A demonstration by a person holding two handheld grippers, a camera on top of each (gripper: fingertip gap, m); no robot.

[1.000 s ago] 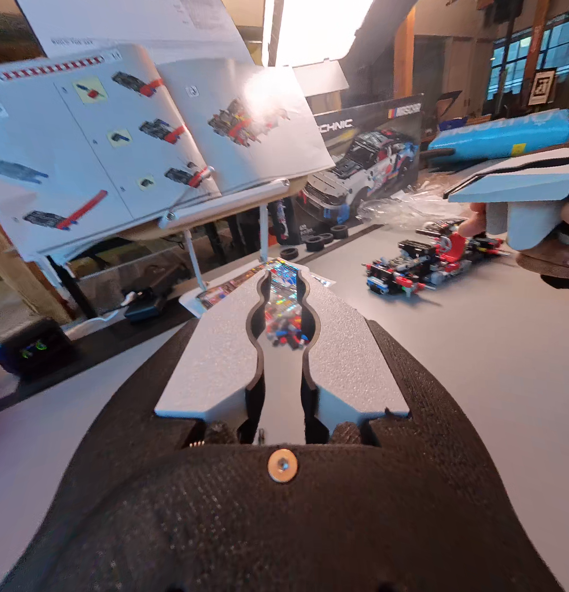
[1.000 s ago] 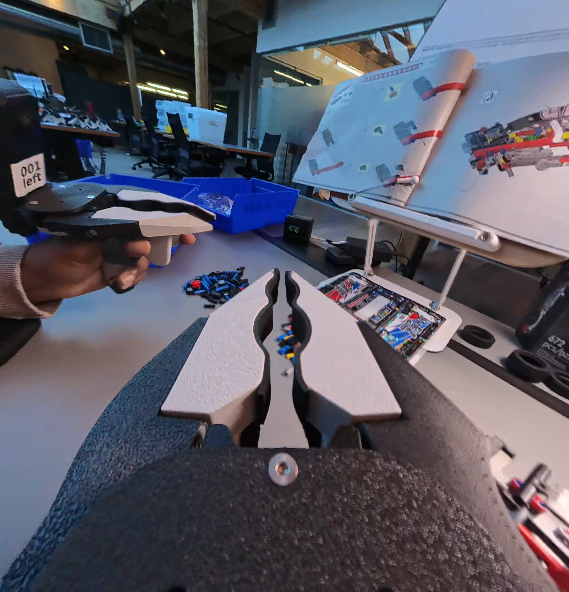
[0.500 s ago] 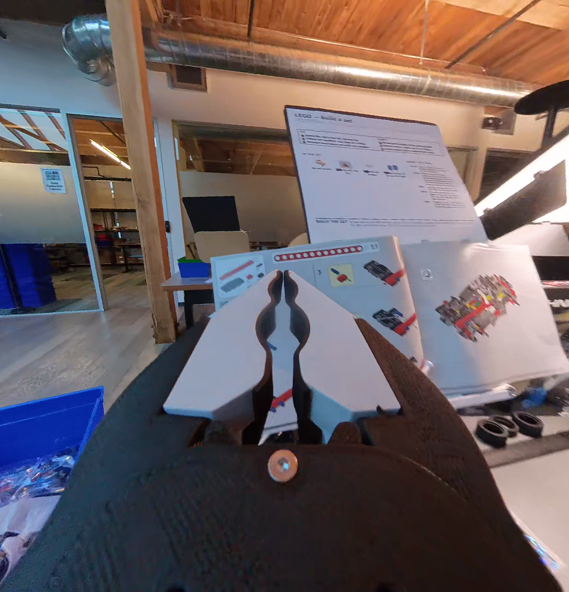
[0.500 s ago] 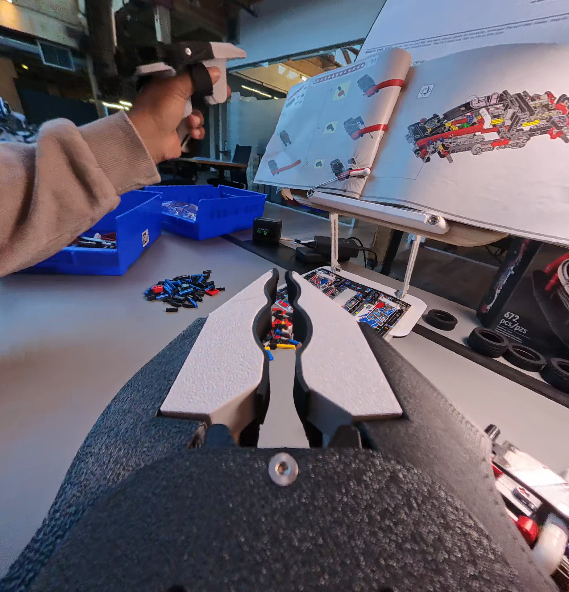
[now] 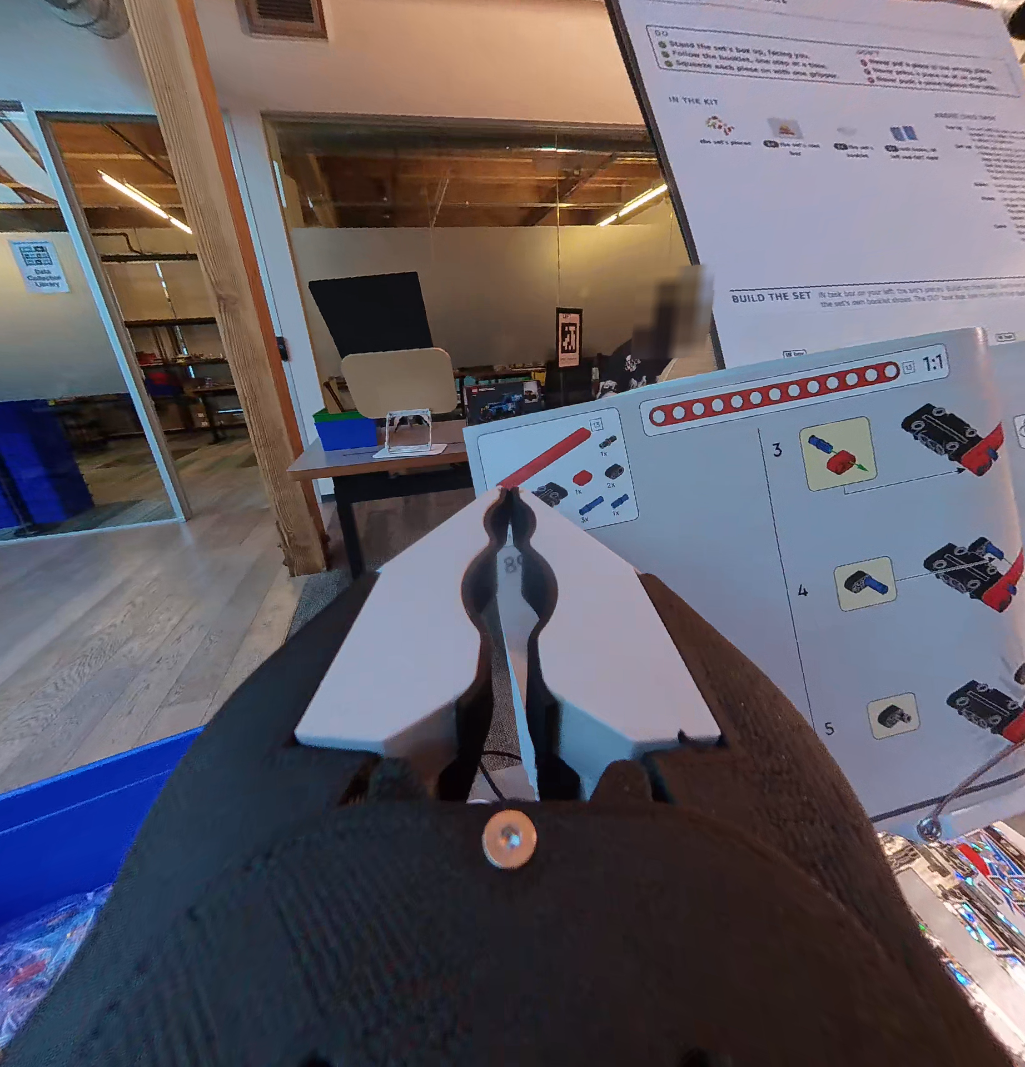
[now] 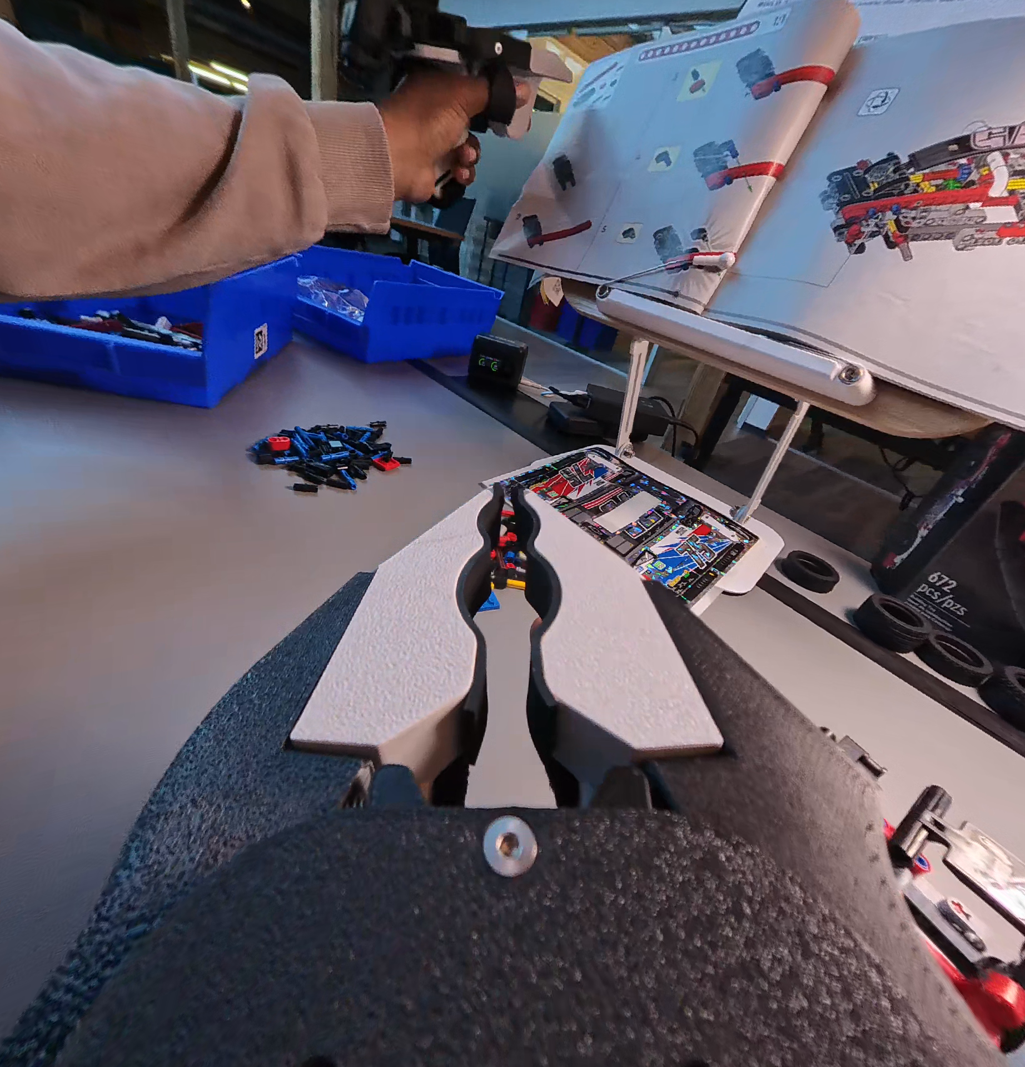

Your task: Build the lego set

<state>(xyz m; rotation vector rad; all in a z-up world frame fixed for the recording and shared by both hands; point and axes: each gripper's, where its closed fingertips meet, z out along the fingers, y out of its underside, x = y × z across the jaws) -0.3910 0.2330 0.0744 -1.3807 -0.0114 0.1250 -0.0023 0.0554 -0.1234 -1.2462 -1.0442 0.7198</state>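
two blue bins (image 6: 152, 346) stand far left of the booklet stand (image 6: 741, 352), side by side; the nearer one holds loose parts, the farther one a clear bag. one pile of small blue, black and red pins (image 6: 331, 453) lies on the grey table (image 6: 123, 577) between the bins and the stand, untouched. one left gripper (image 5: 509, 491) is raised at the left edge of the instruction booklet (image 5: 701, 577) on the stand; its tips meet on the page edge, so it appears clenched on the booklet, judged as a page turn or a steadying hold. the right wrist view shows that same gripper (image 6: 533, 66) up at the booklet's top corner. one sticker sheet (image 6: 631, 525) lies on the stand's base plate. one right gripper (image 6: 505, 491) hovers low in front of the stand with a narrow gap between its tips and nothing in it: released. a second small scatter of parts (image 6: 507, 563) shows through that gap. four loose tyres (image 6: 891, 620) lie right of the stand, beside one set box (image 6: 972, 548). one partly built car chassis (image 6: 972, 901) lies far right of the stand, at the frame edge.

progress, as a judgement: the chassis is partly assembled; tyres, stickers and many pins remain unfitted, so much of the build is left.
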